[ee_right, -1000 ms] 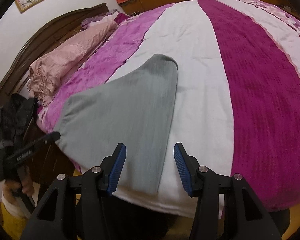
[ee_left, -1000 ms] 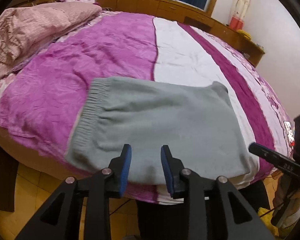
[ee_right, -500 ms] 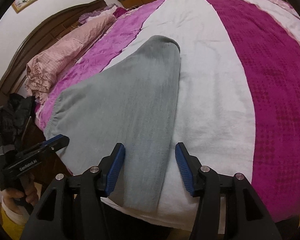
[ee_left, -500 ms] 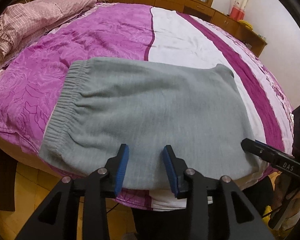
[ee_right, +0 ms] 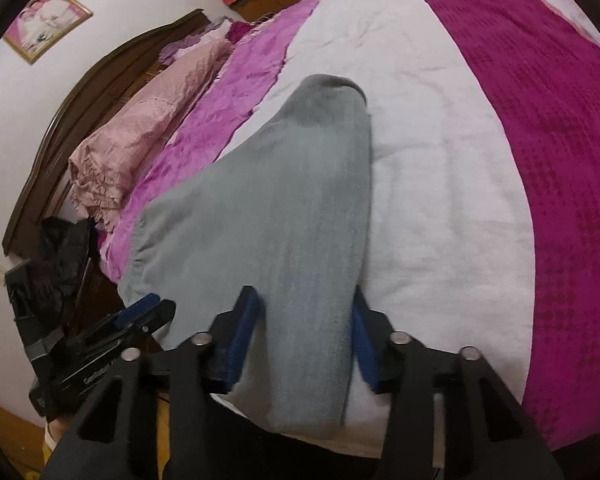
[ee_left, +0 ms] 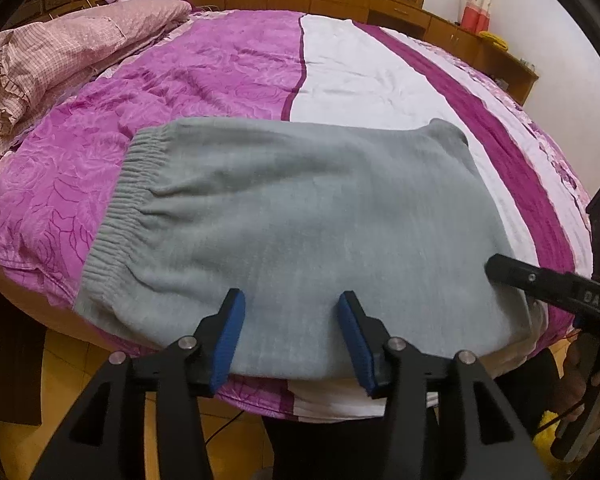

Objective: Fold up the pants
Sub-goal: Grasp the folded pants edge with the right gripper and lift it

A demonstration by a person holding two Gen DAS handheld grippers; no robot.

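Our left gripper (ee_left: 291,336) is abt half open and opening, pads straddling the pants (ee_left: 300,240) near edge w/o pressing. Our right gripper (ee_right: 304,338) is narrower and closing w/ the folded end between its pads; can't tell if they press yet. Pants are grey, folded flat, waistband (ee_left: 120,208) to the left, lying at the bed (ee_left: 220,64) near edge. Open bedspread beyond; pink quilt (ee_left: 60,56) well apart.

A bed (ee_left: 220,80) covered by a spread striped in purple, white and magenta carries folded grey knit pants (ee_left: 300,220) near its front edge, and a rumpled pink checked quilt (ee_left: 60,52) lies by the headboard.
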